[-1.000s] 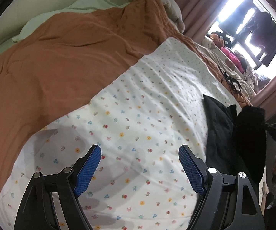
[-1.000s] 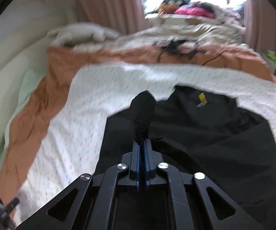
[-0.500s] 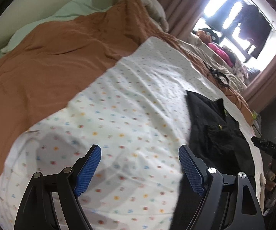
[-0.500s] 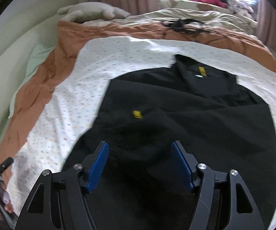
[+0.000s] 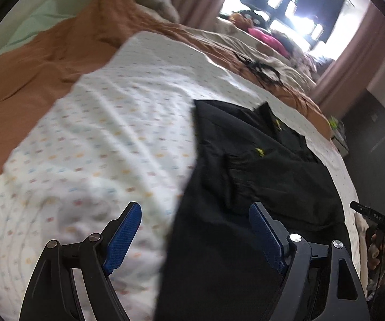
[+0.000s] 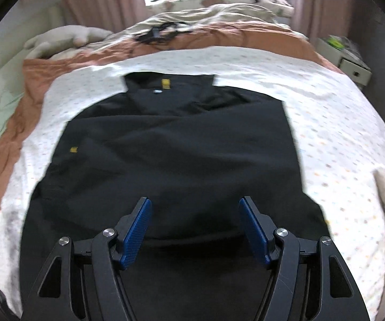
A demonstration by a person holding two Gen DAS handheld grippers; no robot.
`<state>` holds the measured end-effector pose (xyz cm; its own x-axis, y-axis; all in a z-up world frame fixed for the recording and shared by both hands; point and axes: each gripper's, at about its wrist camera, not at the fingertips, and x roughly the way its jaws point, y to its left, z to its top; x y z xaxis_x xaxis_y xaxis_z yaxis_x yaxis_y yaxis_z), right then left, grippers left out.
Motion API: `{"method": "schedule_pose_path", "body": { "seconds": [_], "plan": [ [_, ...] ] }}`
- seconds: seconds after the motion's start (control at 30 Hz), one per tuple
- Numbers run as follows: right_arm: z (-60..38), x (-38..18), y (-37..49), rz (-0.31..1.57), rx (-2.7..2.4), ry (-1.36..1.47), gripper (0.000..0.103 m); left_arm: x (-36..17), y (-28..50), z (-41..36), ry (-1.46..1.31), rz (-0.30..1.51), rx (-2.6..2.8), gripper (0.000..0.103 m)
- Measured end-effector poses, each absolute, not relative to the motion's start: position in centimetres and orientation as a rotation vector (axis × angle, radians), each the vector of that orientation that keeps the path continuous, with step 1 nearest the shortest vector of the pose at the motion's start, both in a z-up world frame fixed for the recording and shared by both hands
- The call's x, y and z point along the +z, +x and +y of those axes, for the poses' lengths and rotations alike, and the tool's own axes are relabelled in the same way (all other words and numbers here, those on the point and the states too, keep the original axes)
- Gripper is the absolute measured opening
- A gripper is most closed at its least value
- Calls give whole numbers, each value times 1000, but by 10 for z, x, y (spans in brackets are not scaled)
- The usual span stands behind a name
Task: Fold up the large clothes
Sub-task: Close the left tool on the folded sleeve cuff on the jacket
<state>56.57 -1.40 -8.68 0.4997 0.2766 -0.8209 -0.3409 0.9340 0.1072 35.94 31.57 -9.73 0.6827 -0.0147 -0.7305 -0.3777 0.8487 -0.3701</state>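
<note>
A large black garment (image 6: 181, 155) with small yellow tags lies flat on a white dotted sheet (image 6: 334, 123), sides folded in to a long strip. It also shows in the left wrist view (image 5: 248, 187), to the right. My right gripper (image 6: 195, 224) is open and empty, above the garment's near end. My left gripper (image 5: 195, 230) is open and empty, over the garment's left edge where it meets the sheet (image 5: 106, 139).
The sheet lies on an orange bedcover (image 5: 45, 61). A grey plush toy (image 6: 61, 37) and beige bedding with black cords (image 6: 160, 32) lie at the far end. A bedside drawer unit (image 6: 353, 67) stands far right. Curtains and a bright window are behind.
My right gripper has let go of the black fabric, opened and drawn back over the flat garment. My left gripper has swung right, so the garment's left edge now lies between its fingers.
</note>
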Motion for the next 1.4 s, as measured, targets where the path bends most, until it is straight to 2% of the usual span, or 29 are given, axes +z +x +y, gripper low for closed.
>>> {"method": "schedule_pose_path", "body": {
  "seconds": [0.17,0.63,0.67,0.7,0.73,0.77,0.8,0.9,1.1,1.23,1.4],
  "plan": [
    [-67,-107,580,1004,299,-41,67,-109,401,290,-498,850,168,72],
    [-126,-162,608,1057,232,-25,67,-170,490,258,-430,1039,173,72],
    [-128,-164,610,1058,232,-28,67,-172,493,256,-419,1045,179,66],
    [-128,-168,612,1060,232,-31,67,-175,497,253,-404,1052,183,53],
    [-128,-170,614,1061,230,-31,67,-177,500,251,-387,1064,191,50],
    [-130,-173,615,1062,229,-30,67,-179,503,247,-358,1074,206,43],
    [-130,-175,616,1063,229,-26,67,-179,505,245,-343,1075,212,29],
    [-131,-179,620,1064,225,1,67,-166,510,239,-284,1041,203,11],
    [-135,-173,625,1031,201,28,67,-130,518,258,-264,951,274,9],
    [-147,-177,630,1044,138,47,64,-151,528,274,-311,1038,285,9],
    [-159,-180,626,1052,133,83,64,-171,526,271,-285,1070,300,23]
  ]
}}
